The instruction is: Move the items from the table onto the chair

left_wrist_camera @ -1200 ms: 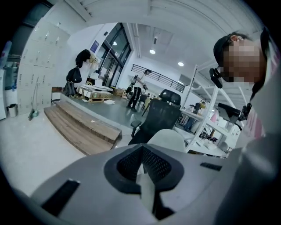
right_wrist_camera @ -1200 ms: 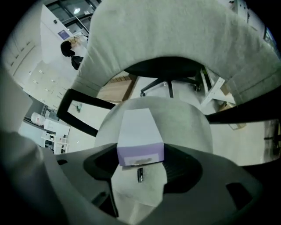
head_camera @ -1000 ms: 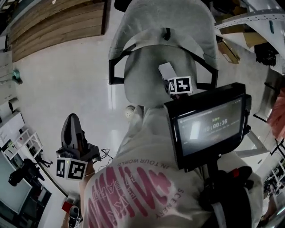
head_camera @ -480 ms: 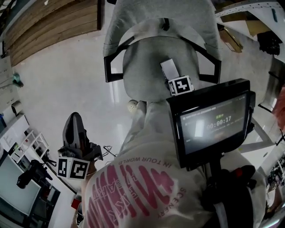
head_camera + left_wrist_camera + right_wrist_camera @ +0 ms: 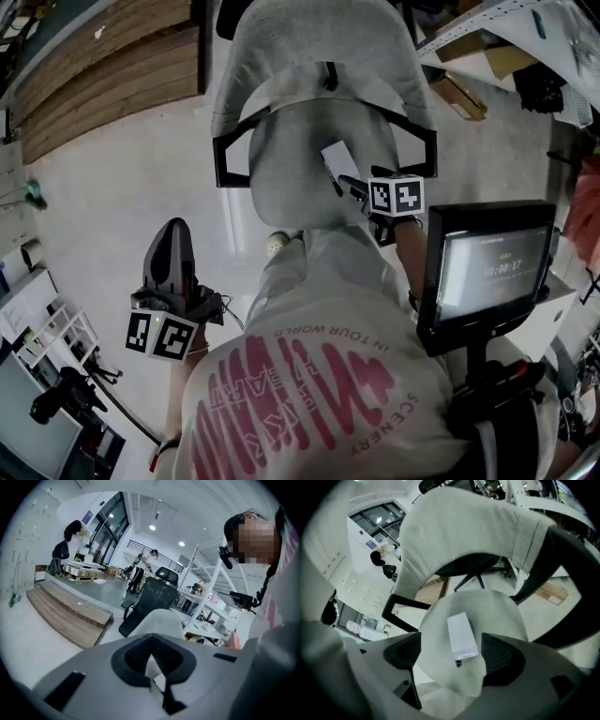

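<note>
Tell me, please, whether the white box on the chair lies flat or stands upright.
Flat: the white box rests broad face down on the chair seat.

Chair seat (image 5: 281, 169): bare cloth left of and in front of the white box (image 5: 335, 161), so there's room to come down there. Box lies right of centre. Right gripper (image 5: 349, 185) is at the box's near end. Its jaws have just been opening and stand wide, box between them, pads clear of it. Black armrests (image 5: 230, 161) close both sides, backrest (image 5: 319, 47) closes the far side. Access is from above or over the front edge. Screen (image 5: 487, 272) crowds the right arm's near side. Left gripper (image 5: 173, 234) hangs over bare floor (image 5: 103, 197), nothing close. Wooden platform (image 5: 103, 66) is well apart.
</note>
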Action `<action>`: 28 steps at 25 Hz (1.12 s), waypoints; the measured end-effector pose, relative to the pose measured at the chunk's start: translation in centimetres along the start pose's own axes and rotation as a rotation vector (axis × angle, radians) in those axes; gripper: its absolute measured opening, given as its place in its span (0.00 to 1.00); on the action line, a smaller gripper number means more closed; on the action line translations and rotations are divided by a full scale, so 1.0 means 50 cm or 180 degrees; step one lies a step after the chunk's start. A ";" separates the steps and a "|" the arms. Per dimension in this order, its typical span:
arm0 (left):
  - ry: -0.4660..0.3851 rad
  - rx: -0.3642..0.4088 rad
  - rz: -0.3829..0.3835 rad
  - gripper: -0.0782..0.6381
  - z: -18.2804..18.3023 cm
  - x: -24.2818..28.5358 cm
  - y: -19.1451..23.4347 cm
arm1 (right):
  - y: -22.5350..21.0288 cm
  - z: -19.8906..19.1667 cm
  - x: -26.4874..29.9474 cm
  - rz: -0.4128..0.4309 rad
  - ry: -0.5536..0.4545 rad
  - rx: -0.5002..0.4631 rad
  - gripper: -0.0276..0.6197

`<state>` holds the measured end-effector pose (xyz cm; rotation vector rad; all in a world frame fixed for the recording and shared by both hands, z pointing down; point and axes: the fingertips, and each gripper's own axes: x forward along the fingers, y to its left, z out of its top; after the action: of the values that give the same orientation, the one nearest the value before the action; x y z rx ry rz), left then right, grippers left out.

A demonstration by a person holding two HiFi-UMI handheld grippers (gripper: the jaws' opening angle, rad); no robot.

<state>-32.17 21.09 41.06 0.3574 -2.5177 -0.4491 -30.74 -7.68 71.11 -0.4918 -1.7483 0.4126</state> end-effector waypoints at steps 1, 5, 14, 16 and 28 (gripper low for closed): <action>-0.0047 0.0011 -0.0090 0.12 0.005 0.010 -0.006 | 0.004 0.022 -0.018 -0.0011 -0.0147 0.0019 0.67; -0.0174 0.0142 -0.0546 0.12 0.023 0.035 -0.049 | 0.023 0.108 -0.128 -0.0119 -0.0940 0.0259 0.10; -0.0476 0.0460 -0.1310 0.12 0.079 -0.008 -0.104 | 0.235 0.193 -0.441 0.0676 -0.2659 0.0123 0.06; -0.0535 0.0531 -0.1429 0.12 0.091 -0.024 -0.105 | 0.283 0.186 -0.509 0.0702 -0.2945 -0.0065 0.06; -0.0537 0.0737 -0.2015 0.12 0.068 -0.102 -0.106 | 0.378 0.019 -0.647 0.0288 -0.3731 -0.0186 0.06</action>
<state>-29.09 18.84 33.91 1.2695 -2.5836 -0.4323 -23.22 -8.86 34.42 -0.3815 -2.8709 0.8130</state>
